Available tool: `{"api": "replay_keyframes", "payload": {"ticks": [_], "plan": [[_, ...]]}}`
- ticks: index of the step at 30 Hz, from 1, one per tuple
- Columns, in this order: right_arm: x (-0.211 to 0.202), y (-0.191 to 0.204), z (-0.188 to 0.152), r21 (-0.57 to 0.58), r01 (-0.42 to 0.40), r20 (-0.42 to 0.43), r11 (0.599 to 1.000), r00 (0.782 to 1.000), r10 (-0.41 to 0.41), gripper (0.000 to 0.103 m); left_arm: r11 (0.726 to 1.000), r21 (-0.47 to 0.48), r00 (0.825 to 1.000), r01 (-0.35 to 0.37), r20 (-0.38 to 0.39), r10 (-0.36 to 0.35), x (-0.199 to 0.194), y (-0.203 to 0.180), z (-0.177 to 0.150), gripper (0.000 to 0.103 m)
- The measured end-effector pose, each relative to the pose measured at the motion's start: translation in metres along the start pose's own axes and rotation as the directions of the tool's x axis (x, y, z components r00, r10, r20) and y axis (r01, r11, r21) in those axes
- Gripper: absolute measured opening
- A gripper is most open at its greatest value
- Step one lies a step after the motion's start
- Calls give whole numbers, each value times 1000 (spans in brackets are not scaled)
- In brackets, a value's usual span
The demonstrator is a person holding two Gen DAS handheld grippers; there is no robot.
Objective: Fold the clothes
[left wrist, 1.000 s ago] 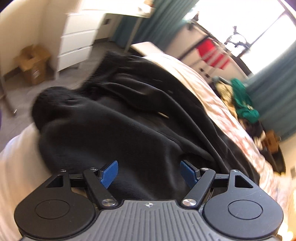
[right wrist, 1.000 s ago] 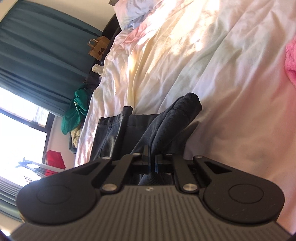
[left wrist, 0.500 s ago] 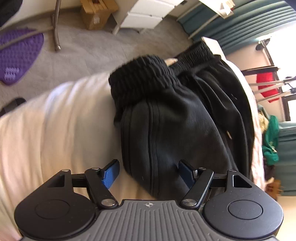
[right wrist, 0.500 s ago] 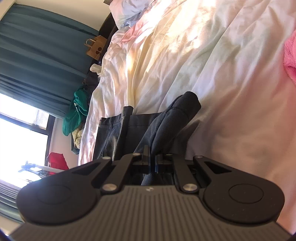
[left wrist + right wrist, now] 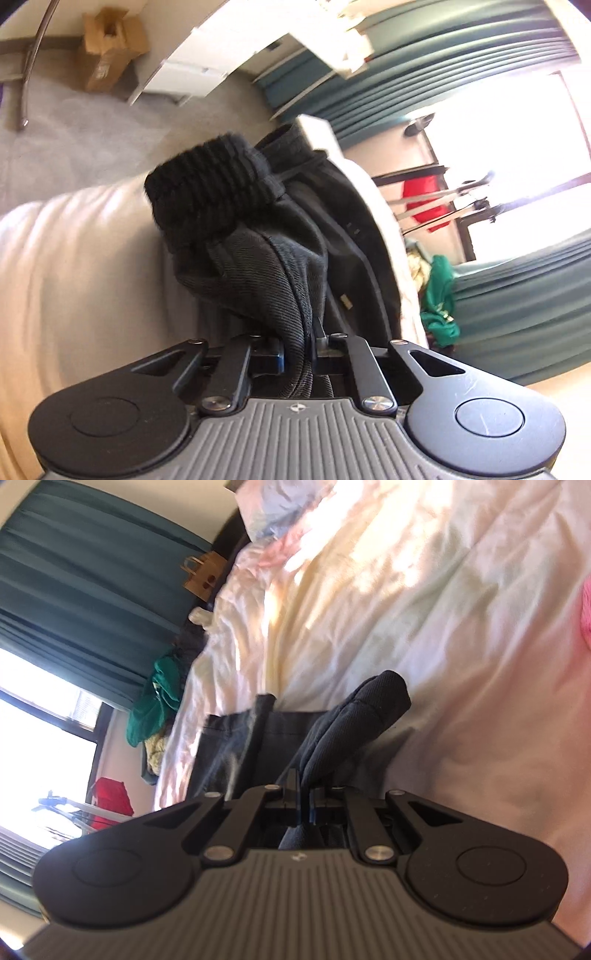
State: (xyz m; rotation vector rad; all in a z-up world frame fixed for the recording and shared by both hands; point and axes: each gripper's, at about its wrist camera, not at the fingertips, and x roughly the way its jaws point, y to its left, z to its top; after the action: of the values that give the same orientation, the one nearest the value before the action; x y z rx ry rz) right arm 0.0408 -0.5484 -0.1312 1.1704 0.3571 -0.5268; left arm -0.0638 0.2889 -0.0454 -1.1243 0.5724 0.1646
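Closing left gripper (image 5: pixel 299 345) pinches soft, limp black pants (image 5: pixel 258 266) near ribbed waistband (image 5: pixel 210 184); right gripper (image 5: pixel 304 801) clamped on hem.

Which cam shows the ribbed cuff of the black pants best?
Left wrist view: the ribbed cuff sits mid-frame, close, ribs clear, though slightly blurred. Right wrist view shows only a smooth folded bunch of the dark pants on the bed sheet; no cuff visible there.
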Motion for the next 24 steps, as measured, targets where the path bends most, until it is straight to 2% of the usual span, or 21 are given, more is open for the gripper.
{"api": "replay_keyframes", "payload": {"ticks": [3, 6, 11, 14, 18, 21, 24], "plan": [[-14, 9, -3, -41, -32, 59, 999, 998, 34, 7, 996, 5, 993, 92, 72, -92, -11, -3, -4, 10], [-31, 13, -6, -57, -48, 110, 997, 992, 54, 6, 980, 20, 976, 197, 95, -198, -30, -5, -10, 10], [-56, 25, 9, -66, -65, 136, 996, 988, 73, 6, 967, -45, 965, 252, 86, -248, -44, -20, 6, 9], [-56, 42, 20, -135, -40, 112, 990, 992, 55, 6, 971, -52, 971, 235, 57, -232, -42, -37, 27, 9], [-36, 81, 28, -211, -30, 95, 977, 994, 51, 6, 976, 14, 975, 217, 51, -217, -8, -84, 65, 9], [-3, 123, 28, -273, -17, 105, 962, 993, 48, 6, 984, 31, 982, 178, 62, -179, 31, -118, 90, 10], [51, 158, 27, -299, 28, 107, 954, 994, 5, 6, 993, 23, 990, 119, 70, -121, 85, -146, 117, 10]]}}
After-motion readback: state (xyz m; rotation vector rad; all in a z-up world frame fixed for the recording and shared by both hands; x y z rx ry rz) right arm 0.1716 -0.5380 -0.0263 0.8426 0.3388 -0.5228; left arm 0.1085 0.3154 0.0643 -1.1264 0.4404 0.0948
